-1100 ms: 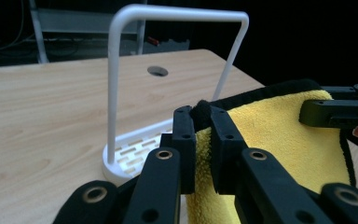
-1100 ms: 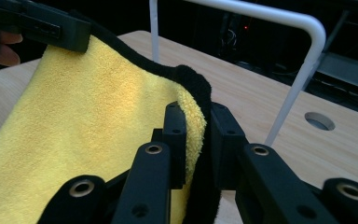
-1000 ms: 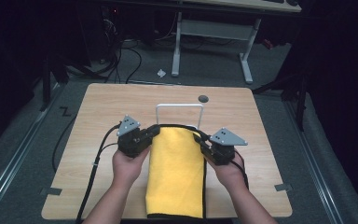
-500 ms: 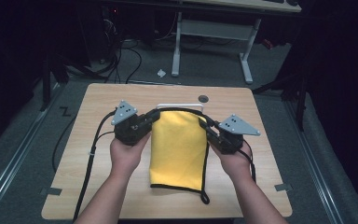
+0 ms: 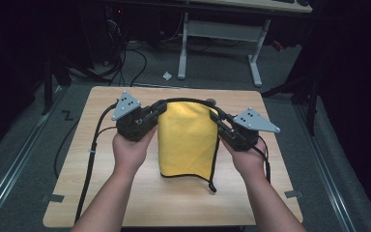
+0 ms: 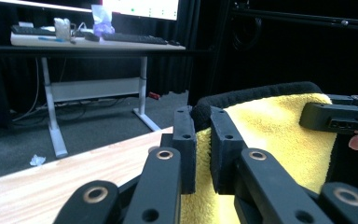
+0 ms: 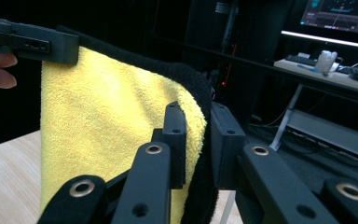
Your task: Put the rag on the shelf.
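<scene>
towel: yellow towel (image 5: 187, 137) with black trim, held up over the middle of the table (image 5: 125, 193), top edge stretched between both grippers, lower edge hanging down toward the tabletop
left gripper: (image 5: 150, 115) jaws pinching the towel's top left corner; black trim sits between them in the left gripper view (image 6: 202, 140)
right gripper: (image 5: 221, 124) jaws clamped on the top right corner, trim caught in the gap (image 7: 197, 140)
trim: loose black strip (image 5: 213, 166) dangles off the right edge, end on the wood
containers: cannot make out any
</scene>
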The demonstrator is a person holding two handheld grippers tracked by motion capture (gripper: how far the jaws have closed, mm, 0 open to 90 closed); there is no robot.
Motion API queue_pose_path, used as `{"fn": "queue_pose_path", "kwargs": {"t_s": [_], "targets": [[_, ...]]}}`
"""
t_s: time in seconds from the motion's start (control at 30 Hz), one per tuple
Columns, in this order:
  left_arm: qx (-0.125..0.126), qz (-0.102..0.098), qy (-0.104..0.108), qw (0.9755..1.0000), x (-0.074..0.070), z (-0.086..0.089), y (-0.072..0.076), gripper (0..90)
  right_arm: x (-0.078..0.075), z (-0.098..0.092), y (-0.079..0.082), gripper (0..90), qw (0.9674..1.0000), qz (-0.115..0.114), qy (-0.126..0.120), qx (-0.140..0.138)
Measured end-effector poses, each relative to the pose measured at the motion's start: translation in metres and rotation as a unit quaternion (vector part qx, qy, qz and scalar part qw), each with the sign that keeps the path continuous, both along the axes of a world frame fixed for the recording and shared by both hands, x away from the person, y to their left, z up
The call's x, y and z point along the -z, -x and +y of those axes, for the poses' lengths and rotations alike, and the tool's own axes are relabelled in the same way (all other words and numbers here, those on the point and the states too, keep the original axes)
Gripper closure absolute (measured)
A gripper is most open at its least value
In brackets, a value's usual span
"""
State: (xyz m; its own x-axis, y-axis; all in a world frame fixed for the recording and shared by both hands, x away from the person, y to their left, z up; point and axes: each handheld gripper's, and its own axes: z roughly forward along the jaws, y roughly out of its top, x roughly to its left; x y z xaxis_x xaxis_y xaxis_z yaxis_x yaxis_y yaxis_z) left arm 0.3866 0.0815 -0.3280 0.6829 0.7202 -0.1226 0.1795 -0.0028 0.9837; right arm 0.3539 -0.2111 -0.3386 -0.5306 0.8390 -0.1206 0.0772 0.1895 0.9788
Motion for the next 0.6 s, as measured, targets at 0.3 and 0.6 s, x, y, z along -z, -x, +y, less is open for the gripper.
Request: {"fn": "queue_pose_path", "kwargs": {"t_s": [0.3,0.6], "targets": [[0.003,-0.025,-0.004,0.9997,-0.025,-0.002,-0.001,82.8,-0.024,-0.003,-0.001,79.2,0.9998,-0.019,-0.011,0.002],[0.003,-0.045,-0.014,0.9989,-0.048,-0.001,-0.007,82.8,-0.045,-0.005,-0.007,79.2,0.9993,-0.037,-0.01,0.007]]}}
